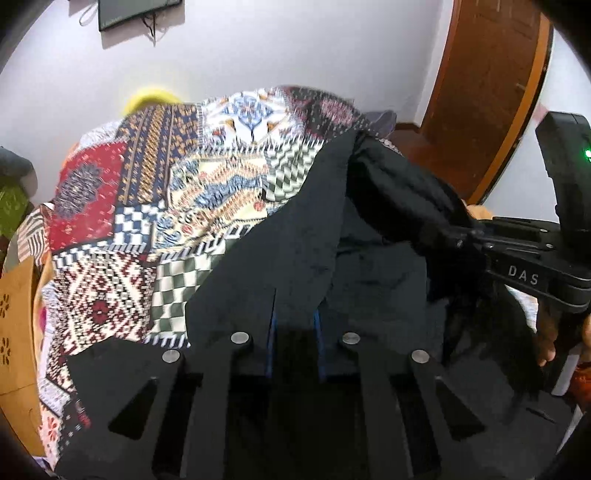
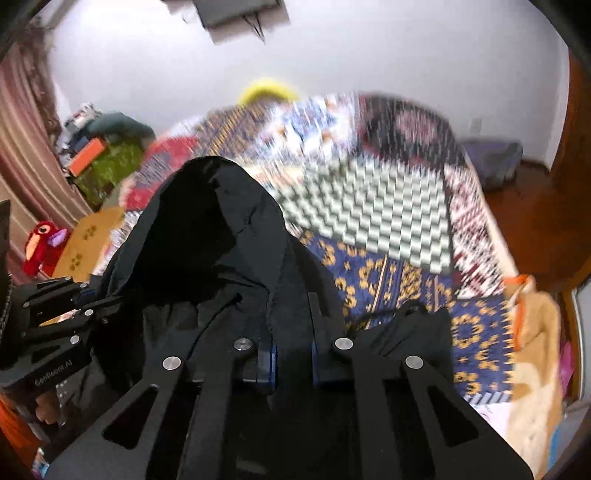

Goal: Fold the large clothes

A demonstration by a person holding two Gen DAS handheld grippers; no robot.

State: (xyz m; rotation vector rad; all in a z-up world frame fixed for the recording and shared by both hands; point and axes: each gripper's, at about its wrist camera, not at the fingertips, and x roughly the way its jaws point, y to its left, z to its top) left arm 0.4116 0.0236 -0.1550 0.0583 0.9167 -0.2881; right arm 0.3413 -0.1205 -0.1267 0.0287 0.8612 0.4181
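Note:
A large black hooded garment is held up over a bed with a patchwork cover. My left gripper is shut on a fold of the black cloth, which drapes over its blue-padded fingers. My right gripper is shut on the same garment near its hood, which stands open just ahead. In the left wrist view the right gripper shows at the right, clamped on bunched black cloth. In the right wrist view the left gripper shows at the left edge, also on the cloth.
The patchwork cover fills the bed. A brown door stands at the right. A wall-mounted screen hangs above. A red plush toy, a curtain and cluttered shelves lie to the left of the bed.

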